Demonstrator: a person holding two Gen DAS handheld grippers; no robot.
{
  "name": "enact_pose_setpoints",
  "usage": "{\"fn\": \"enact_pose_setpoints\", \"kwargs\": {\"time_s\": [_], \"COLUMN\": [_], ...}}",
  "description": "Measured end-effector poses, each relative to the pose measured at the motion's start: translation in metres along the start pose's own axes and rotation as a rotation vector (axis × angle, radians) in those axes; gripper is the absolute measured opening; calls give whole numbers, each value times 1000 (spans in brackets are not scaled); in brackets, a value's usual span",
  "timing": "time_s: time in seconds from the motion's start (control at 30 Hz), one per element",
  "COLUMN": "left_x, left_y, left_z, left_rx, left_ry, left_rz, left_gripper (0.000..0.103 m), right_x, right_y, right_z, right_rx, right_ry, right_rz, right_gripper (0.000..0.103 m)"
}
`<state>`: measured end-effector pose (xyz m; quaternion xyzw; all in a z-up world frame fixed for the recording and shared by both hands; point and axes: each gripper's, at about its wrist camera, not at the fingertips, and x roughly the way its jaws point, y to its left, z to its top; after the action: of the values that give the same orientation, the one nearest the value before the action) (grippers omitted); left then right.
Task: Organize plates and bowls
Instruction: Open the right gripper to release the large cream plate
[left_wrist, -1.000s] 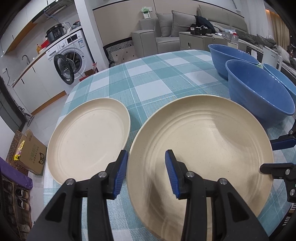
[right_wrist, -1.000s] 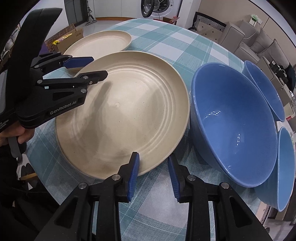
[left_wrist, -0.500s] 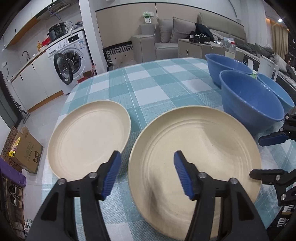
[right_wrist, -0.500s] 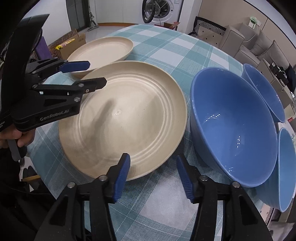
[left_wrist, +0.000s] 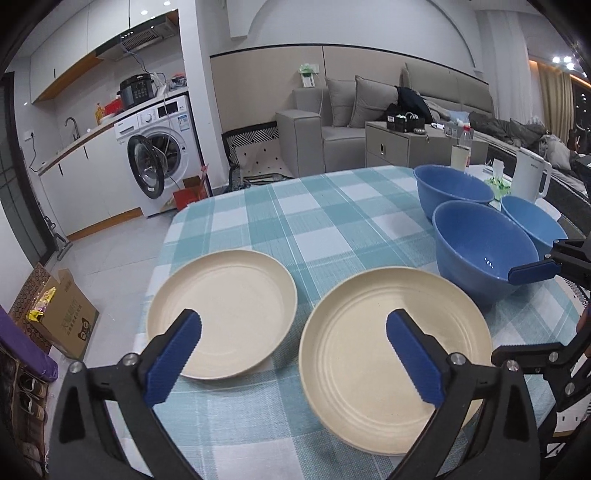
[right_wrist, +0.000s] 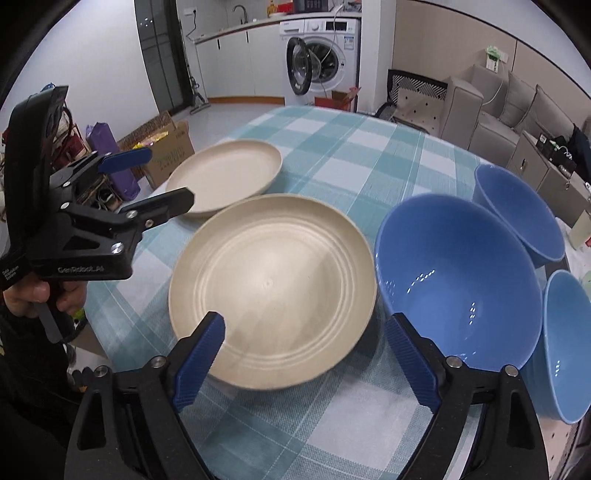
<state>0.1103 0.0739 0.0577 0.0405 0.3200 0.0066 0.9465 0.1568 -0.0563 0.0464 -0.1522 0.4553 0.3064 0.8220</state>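
A large cream plate (left_wrist: 395, 354) (right_wrist: 273, 288) lies on the checked tablecloth (left_wrist: 314, 229). A smaller cream plate (left_wrist: 221, 314) (right_wrist: 225, 173) sits to its left. Three blue bowls stand to the right: a big one (left_wrist: 484, 254) (right_wrist: 458, 295), a far one (left_wrist: 450, 188) (right_wrist: 517, 214) and a third (left_wrist: 532, 225) (right_wrist: 569, 343). My left gripper (left_wrist: 293, 332) (right_wrist: 166, 177) hovers over the gap between the two plates. My right gripper (right_wrist: 306, 328) (left_wrist: 508, 314) hangs above the large plate's near rim, beside the big bowl. The jaws of both are opening, with nothing between them.
A white kettle (left_wrist: 528, 177) stands behind the bowls. The table's left edge drops to a tiled floor with a cardboard box (left_wrist: 62, 317). A washing machine (left_wrist: 159, 162) and a sofa (left_wrist: 347, 110) stand beyond the table. A hand (right_wrist: 33, 295) holds the left gripper.
Both grippers have spread from narrow to wide and have lifted up and back from the large plate's rim. The large plate stays on the cloth.
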Motion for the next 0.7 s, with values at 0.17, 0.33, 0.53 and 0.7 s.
{"fn": "enact_pose_setpoints", "kwargs": {"time_s": [0.17,0.33,0.53,0.7], "left_x": [-10,-17,-20,-22], "left_y": [12,22,36,48], "left_z": [3,7,9,10], "left_rx": [-38,-75,-125,-147], "left_ry": [-24,-51,-60,-92], "left_rz": [5,24,51,72], "left_gripper": [102,102,103,103], "right_x": [-16,-33,-41,-40], "right_y": [-4,-7,-5,0], "right_z": [10,20,33,45], "right_rx": [14,17,28,22], "right_ry": [-85,-155,-179,-191], "right_rz": [-21,-23,2,9], "right_gripper": [101,102,102,102]}}
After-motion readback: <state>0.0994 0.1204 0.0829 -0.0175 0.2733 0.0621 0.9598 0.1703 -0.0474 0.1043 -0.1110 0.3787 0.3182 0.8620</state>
